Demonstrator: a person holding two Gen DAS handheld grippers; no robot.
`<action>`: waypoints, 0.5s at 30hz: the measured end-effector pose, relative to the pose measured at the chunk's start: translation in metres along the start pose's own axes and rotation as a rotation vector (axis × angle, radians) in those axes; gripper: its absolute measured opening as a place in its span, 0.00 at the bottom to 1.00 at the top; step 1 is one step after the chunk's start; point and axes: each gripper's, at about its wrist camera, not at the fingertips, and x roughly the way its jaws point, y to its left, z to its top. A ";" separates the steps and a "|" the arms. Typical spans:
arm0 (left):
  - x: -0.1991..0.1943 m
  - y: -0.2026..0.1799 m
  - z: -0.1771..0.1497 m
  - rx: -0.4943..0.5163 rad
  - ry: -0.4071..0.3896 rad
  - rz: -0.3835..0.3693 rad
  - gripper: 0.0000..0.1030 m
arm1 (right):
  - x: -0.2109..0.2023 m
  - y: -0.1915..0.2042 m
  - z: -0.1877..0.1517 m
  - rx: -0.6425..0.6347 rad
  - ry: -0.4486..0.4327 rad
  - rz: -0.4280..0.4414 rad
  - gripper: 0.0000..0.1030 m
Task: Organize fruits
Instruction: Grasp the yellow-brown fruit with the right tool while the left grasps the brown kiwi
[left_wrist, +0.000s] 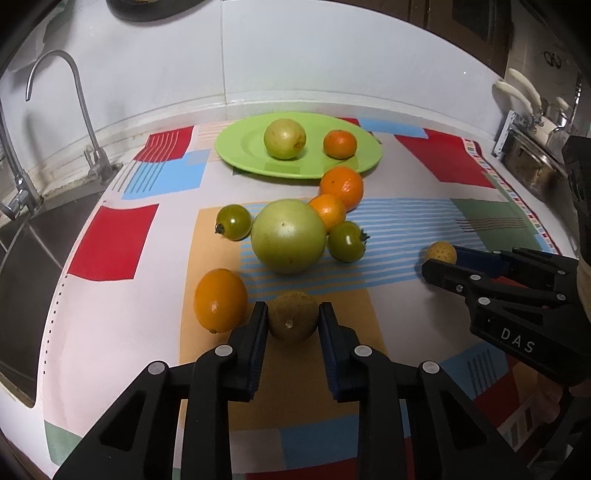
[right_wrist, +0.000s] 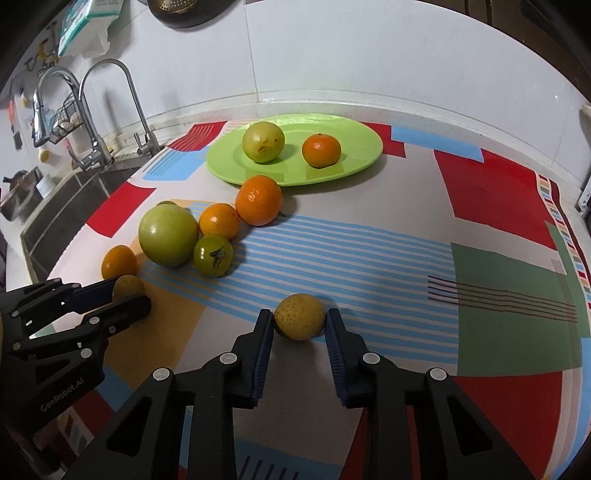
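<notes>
- Our left gripper (left_wrist: 293, 319) is clamped on one brownish fruit (left_wrist: 292, 316) at 6 o'clock on the cloth (left_wrist: 110, 332)
- Our right gripper (right_wrist: 299, 321) pinches one speckled yellow fruit (right_wrist: 299, 316), at 3 o'clock in the left wrist view
- One green plate (left_wrist: 243, 147) at 12 o'clock holds two fruits: one pale green (left_wrist: 284, 138), one orange (left_wrist: 340, 144)
- Mid-cloth we count six loose: three orange, two small dark green, one large pale green fruit (left_wrist: 288, 236)

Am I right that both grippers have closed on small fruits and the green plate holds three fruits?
Not quite: the green plate holds two fruits, a green one and an orange one, as the right wrist view shows. The rest stands.
</notes>
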 end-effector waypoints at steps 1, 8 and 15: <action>-0.002 0.000 0.001 0.003 -0.007 -0.002 0.27 | -0.002 0.001 0.000 0.003 -0.004 0.003 0.29; -0.022 -0.003 0.009 0.031 -0.056 -0.021 0.27 | -0.022 0.012 0.005 0.002 -0.048 0.016 0.29; -0.040 -0.003 0.024 0.065 -0.128 -0.013 0.27 | -0.045 0.019 0.014 0.003 -0.112 0.016 0.29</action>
